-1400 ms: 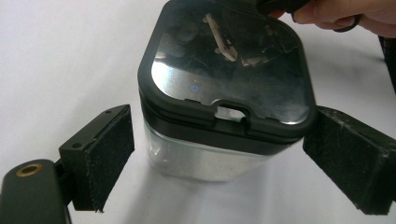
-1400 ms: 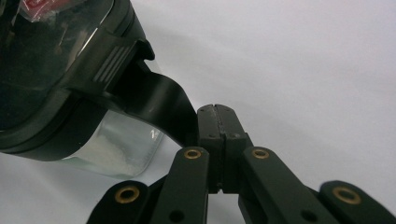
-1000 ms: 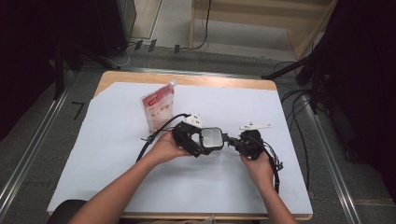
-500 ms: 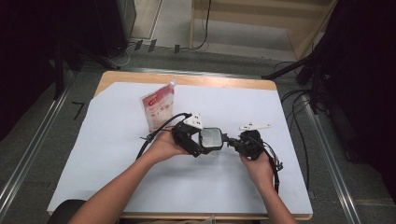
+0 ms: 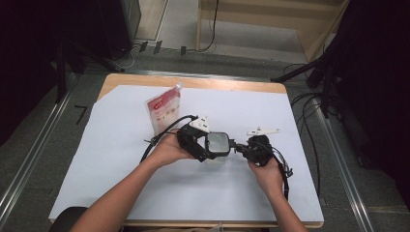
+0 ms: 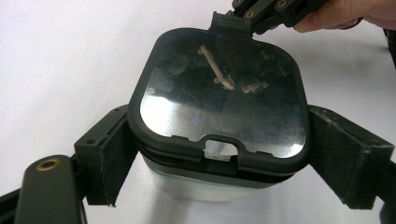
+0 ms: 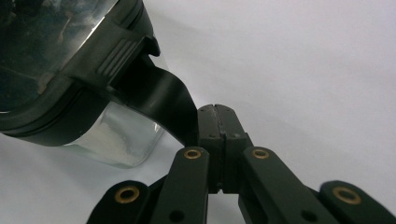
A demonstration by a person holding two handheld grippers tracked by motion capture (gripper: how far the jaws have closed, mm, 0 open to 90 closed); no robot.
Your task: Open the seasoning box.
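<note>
A clear container (image 5: pixel 217 145) with a black-rimmed lid (image 6: pixel 219 98) sits low over the white sheet at the table's middle. My left gripper (image 5: pixel 215 148) is shut on it, its pads (image 6: pixel 109 161) pressing the two sides below the lid. My right gripper (image 5: pixel 237 146) comes in from the right with its jaws shut together. Its tips (image 7: pixel 217 116) rest against the black latch flap (image 7: pixel 159 93) that hangs from the lid's edge; nothing shows between them. The same flap's ribbed end (image 6: pixel 229 23) meets the right gripper (image 6: pixel 254 11) at the top of the left gripper view.
A red-and-white pouch (image 5: pixel 163 108) stands just behind the left hand. A white sheet (image 5: pixel 121 188) covers most of the wooden table (image 5: pixel 193 82). Cables (image 5: pixel 285 174) trail from both grippers. Dark equipment and floor rails surround the table.
</note>
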